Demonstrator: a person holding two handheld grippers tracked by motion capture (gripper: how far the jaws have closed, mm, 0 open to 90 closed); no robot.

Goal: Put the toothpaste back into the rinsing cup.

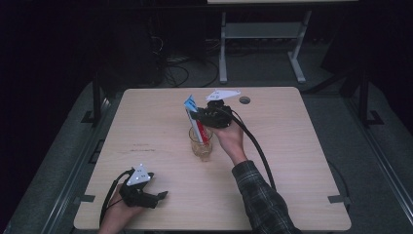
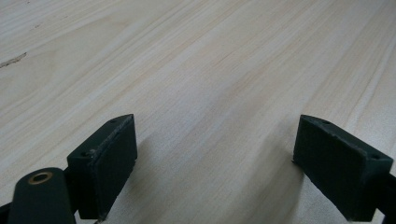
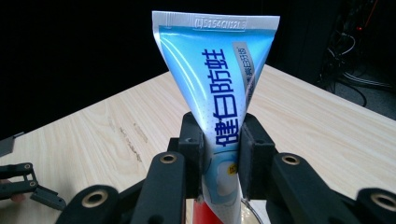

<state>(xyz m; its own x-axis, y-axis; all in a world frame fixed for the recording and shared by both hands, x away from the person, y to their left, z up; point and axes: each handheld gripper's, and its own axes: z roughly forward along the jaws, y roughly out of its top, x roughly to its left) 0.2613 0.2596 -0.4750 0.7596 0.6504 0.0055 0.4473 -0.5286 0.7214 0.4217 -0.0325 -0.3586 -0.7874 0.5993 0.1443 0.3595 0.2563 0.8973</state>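
At frame centre, the right tool (image 3: 219,154) clamps a blue-and-white plastic toothpaste tube (image 3: 217,88) above a clear glass cup (image 1: 200,142); lower left, the left tool (image 2: 215,158) gapes empty over the pale wooden tabletop (image 2: 196,70).

high: above, facing forward-down | claw cams: close (both share table (image 1: 160,146))

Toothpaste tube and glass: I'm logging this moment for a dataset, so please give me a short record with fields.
held item: toothpaste tube, blue and white, crimped end up
holder: right gripper, jaws shut on the tube
tube position: lower end inside the glass cup, tilted
cup location: middle of the wooden table
left gripper: open, nothing between its jaws, low over the table's near left part
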